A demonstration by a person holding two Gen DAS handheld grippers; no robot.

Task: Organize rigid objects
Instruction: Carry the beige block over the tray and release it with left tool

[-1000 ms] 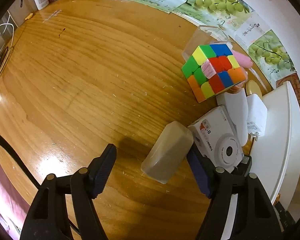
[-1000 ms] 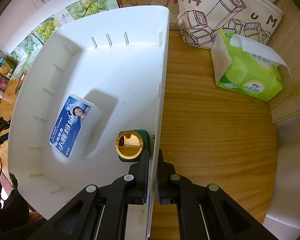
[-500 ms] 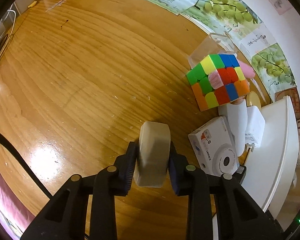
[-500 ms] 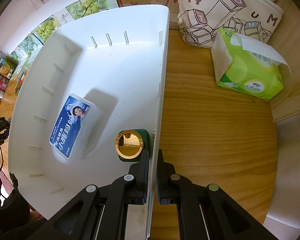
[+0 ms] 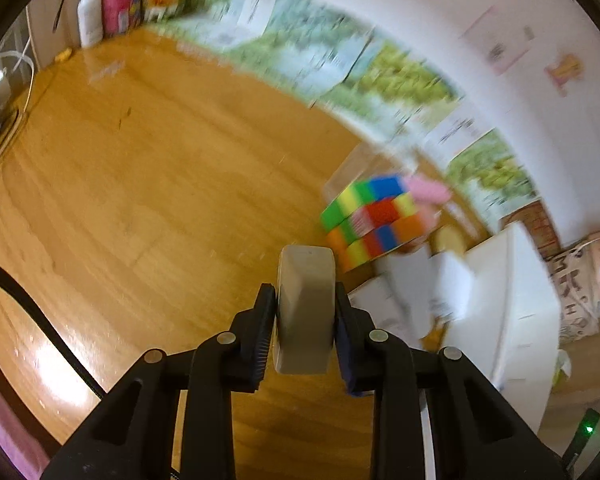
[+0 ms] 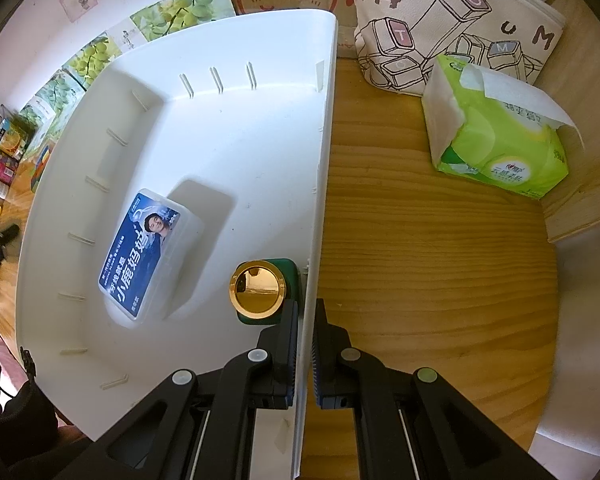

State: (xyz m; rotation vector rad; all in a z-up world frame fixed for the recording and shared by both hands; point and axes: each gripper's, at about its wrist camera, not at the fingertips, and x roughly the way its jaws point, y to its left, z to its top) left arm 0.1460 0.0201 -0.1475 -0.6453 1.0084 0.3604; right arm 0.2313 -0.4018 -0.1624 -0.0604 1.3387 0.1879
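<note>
My left gripper [image 5: 305, 320] is shut on a beige rounded block [image 5: 306, 304], held clear of the wooden table [image 5: 140, 200]. Beyond it, blurred, lie a colourful puzzle cube [image 5: 374, 222] and white items [image 5: 416, 292] beside the white bin [image 5: 512, 312]. In the right wrist view my right gripper [image 6: 307, 344] is shut on the white bin's right wall [image 6: 318, 184]. Inside the bin lie a blue-labelled clear box [image 6: 148, 248] and a green jar with a gold lid [image 6: 260, 288].
A green tissue pack [image 6: 496, 140] and a printed canvas bag [image 6: 452, 20] sit right of the bin. Bottles and cartons [image 5: 132, 4] stand at the table's far left corner. Grape-printed sheets [image 5: 400, 80] line the wall. A cable [image 5: 4, 80] lies at the left edge.
The left gripper closed on the beige block, then lifted it off the table while tilting up, so the wall now shows. The right gripper and bin have not moved.
</note>
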